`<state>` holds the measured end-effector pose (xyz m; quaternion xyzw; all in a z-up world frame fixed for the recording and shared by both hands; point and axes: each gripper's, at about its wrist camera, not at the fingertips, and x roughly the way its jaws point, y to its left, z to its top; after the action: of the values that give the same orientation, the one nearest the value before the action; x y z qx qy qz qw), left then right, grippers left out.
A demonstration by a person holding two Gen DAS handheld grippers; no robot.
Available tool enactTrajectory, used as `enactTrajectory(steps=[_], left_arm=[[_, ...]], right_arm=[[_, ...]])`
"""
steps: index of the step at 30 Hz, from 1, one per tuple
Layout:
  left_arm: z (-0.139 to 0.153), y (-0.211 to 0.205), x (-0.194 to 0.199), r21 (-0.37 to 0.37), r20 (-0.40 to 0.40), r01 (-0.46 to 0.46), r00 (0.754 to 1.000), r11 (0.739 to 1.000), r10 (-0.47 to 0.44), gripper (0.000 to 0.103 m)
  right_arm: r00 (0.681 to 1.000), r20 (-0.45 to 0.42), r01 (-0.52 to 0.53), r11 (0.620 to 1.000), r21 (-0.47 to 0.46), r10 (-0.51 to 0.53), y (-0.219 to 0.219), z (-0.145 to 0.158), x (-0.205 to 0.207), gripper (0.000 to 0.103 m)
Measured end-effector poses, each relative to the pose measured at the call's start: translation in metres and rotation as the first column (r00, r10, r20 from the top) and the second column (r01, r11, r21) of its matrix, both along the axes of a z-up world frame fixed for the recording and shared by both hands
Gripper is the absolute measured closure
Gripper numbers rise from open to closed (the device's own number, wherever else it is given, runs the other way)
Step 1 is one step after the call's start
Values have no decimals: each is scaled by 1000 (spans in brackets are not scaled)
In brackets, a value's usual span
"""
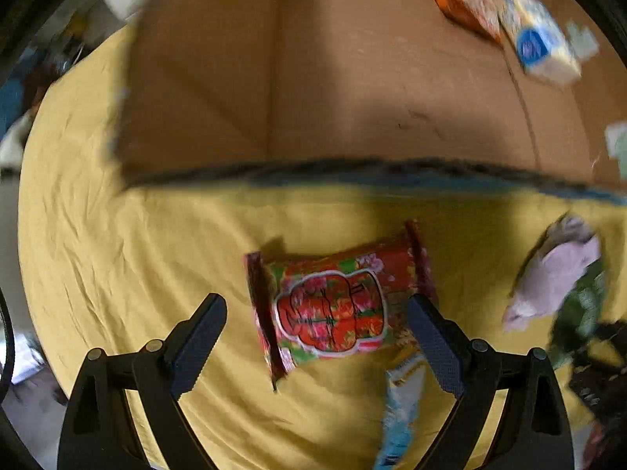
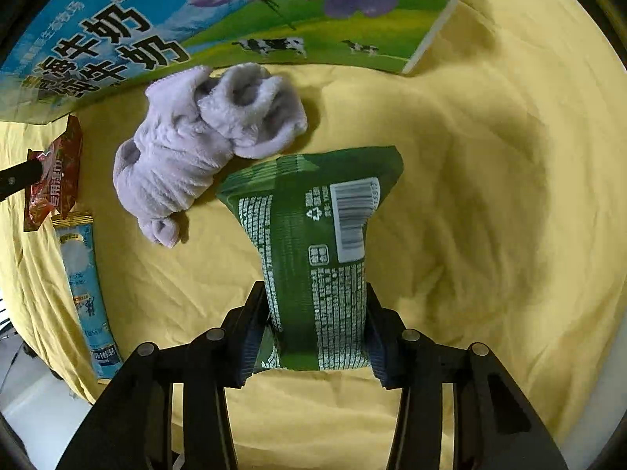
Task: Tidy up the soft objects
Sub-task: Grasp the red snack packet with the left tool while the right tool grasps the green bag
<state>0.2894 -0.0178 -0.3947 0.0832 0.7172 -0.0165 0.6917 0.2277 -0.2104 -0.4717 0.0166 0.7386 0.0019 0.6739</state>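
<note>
Right gripper [image 2: 315, 337] clenches the light, crushable green packet [image 2: 313, 243] mid-body; left gripper [image 1: 317, 337], released, straddles the red packet [image 1: 333, 305], lavender towel [image 2: 203, 141] at 11 o'clock.

yellow sheet [image 2: 490, 196] wrinkled | spread under everything, covering the surface

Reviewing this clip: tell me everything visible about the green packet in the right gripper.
The green packet is a soft, glossy plastic pouch, back side to the right wrist camera: dense white print, a recycling mark and a white barcode label. The right gripper is shut on its near end, pinching it narrow, while the far end fans out wider with a crimped edge. It points away from the camera over the yellow cloth. Its far corner lies by the lilac plush; contact cannot be told.
</note>
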Motion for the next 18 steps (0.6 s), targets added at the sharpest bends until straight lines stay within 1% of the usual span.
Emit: enactTrajectory(steps=[2, 4, 5, 7, 11, 12, 14, 15, 17, 18], left_arm=[[-7, -12, 1, 0, -10, 92, 996, 996, -92, 9], [-10, -23, 0, -13, -7, 185, 983, 983, -185, 9], [-12, -28, 0, -14, -17, 223, 975, 975, -223, 9], [-12, -34, 0, -21, -31, 280, 959, 960, -280, 9], [-12, -35, -3, -53, -54, 345, 936, 937, -348, 9], [-13, -34, -3, -61, -65, 345, 935, 937, -349, 9], [-14, -31, -3, -77, -73, 324, 941, 943, -329, 8], [-16, -29, -1, -81, -88, 296, 949, 952, -302, 6], [-20, -20, 1, -112, -124, 188, 972, 976, -201, 6], [-22, -16, 1, -126, -139, 135, 979, 983, -152, 6]], right_arm=[[1000, 1, -2, 1000, -3, 2, -1, 1, 0, 55], [1000, -2, 1, 1000, -7, -1, -7, 2, -1, 54], [1000, -4, 0, 1000, -9, 0, 4, 1, 2, 54], [1000, -7, -2, 1000, -12, 2, -1, -3, 7, 54], [1000, -10, -19, 1000, -23, 19, 5, -4, 3, 54], [1000, -10, -22, 999, -26, 21, 10, -5, 4, 54], [1000, -10, -28, 999, -31, 28, 19, -5, 4, 54], [999, -11, -31, 999, -32, 30, 20, -6, 3, 54], [1000, -17, -26, 999, -39, 25, 21, -8, 2, 54], [1000, -18, -23, 999, -40, 22, 24, -4, 1, 54]])
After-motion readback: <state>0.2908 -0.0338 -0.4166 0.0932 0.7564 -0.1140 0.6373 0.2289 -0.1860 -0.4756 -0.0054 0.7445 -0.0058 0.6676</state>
